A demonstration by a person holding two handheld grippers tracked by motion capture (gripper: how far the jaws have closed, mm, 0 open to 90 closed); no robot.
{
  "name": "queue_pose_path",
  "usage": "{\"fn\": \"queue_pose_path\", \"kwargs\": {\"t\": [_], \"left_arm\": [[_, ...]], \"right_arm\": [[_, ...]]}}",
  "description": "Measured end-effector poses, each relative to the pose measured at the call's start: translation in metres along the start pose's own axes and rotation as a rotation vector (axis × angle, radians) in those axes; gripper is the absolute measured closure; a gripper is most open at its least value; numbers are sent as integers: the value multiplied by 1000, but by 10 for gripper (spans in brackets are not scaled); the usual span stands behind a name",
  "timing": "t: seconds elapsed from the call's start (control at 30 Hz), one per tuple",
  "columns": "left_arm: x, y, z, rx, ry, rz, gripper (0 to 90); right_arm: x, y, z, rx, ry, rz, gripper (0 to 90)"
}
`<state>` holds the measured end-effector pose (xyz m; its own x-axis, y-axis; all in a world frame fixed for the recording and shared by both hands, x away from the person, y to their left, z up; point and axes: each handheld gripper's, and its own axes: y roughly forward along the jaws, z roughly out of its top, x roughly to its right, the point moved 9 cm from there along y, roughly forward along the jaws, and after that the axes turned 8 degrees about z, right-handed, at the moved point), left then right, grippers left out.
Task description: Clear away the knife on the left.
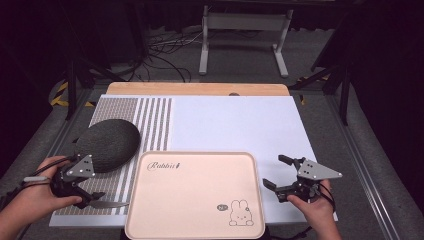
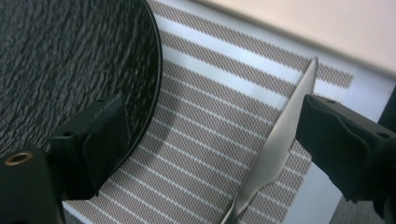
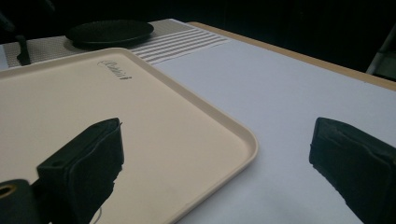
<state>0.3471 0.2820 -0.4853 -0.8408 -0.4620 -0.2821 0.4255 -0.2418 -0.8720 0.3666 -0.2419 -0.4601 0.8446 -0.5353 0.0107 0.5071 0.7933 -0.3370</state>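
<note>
The knife (image 1: pixel 107 204) lies on the striped placemat (image 1: pixel 150 125) at the lower left of the high view, just off the tray's (image 1: pixel 150 220) left edge, its blade pointing toward the tray. The left gripper (image 1: pixel 90 197) sits right over its handle end. In the left gripper view the steel blade (image 2: pixel 280 140) runs up between the two black jaws, close against the one on the right of that frame, while the other jaw stands well off beside the rim of the dark plate (image 2: pixel 70 56). So the jaws are apart and nothing is clamped yet; whether the near jaw actually touches the blade is hard to tell.

The right gripper (image 1: pixel 280 177) waits at the lower right of the high view, jaws wide apart and empty, hovering over the white table cover (image 1: pixel 235 125) just beside the tray's right edge. In the right gripper view the tray's corner (image 3: pixel 243 135) lies between its jaws.

As I judge it, the work is at its start: the knife looks about to be picked up, but the grasp is not closed. The tray is bare apart from its printed rabbit (image 1: pixel 240 212), and the plate (image 1: pixel 107 142) rests on the placemat at centre left. Closing on the knife, lifting it and setting it down are all left to do.
</note>
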Motion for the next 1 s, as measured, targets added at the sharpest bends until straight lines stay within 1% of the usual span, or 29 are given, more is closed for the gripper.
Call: {"fn": "queue_pose_path", "kwargs": {"t": [0.07,0.1,0.13,0.17,0.2,0.27,0.33,0.37,0.47,0.5,0.53,0.6,0.67,0.73,0.77,0.8,0.87,0.9,0.97,1.0], "left_arm": [[1,0,-2,-26,26,-4,110],[1,0,-4,-38,34,-12,112],[1,0,-4,-38,34,-12,115],[1,-1,-5,-53,50,-11,119],[1,-2,-7,-73,64,-23,122],[1,-3,-9,-92,74,-31,126],[0,-4,-11,-109,94,-28,136],[-1,-4,-13,-136,106,-32,143],[-2,-2,-18,-170,125,-36,153],[-2,-2,-18,-170,125,-36,162],[-2,-1,-21,-188,135,-48,162],[-2,1,-24,-212,150,-51,174],[-2,2,-27,-237,177,-60,184],[-3,3,-30,-256,215,-65,202],[-3,4,-31,-262,223,-69,213],[-4,4,-33,-274,244,-73,220],[-4,6,-36,-288,271,-92,262],[-4,6,-37,-293,280,-98,269],[-3,8,-41,-306,292,-120,298],[-2,9,-43,-313,292,-128,303]], "right_arm": [[0,0,0,-2,1,0,39],[0,0,0,-2,0,0,39],[0,0,0,-5,-4,-2,39],[-1,0,0,-6,-8,2,39],[-2,1,0,-7,-10,6,39],[-1,1,-1,-11,-11,5,39],[-1,1,-2,-15,-9,8,38],[-1,2,-3,-16,-9,9,38],[-1,2,-3,-18,-11,10,38],[-2,2,-3,-16,-11,12,38],[-2,2,-3,-16,-11,12,38],[-3,1,-3,-18,-11,15,38],[-3,1,-2,-15,-11,15,38],[-3,2,-2,-16,-11,18,37],[-3,2,-2,-17,-11,20,37],[-3,2,-2,-19,-13,19,37],[-4,2,-3,-23,-15,22,37],[-4,2,-3,-22,-15,21,37],[-3,2,-3,-19,-12,21,36],[-3,2,-3,-19,-12,21,38]]}}
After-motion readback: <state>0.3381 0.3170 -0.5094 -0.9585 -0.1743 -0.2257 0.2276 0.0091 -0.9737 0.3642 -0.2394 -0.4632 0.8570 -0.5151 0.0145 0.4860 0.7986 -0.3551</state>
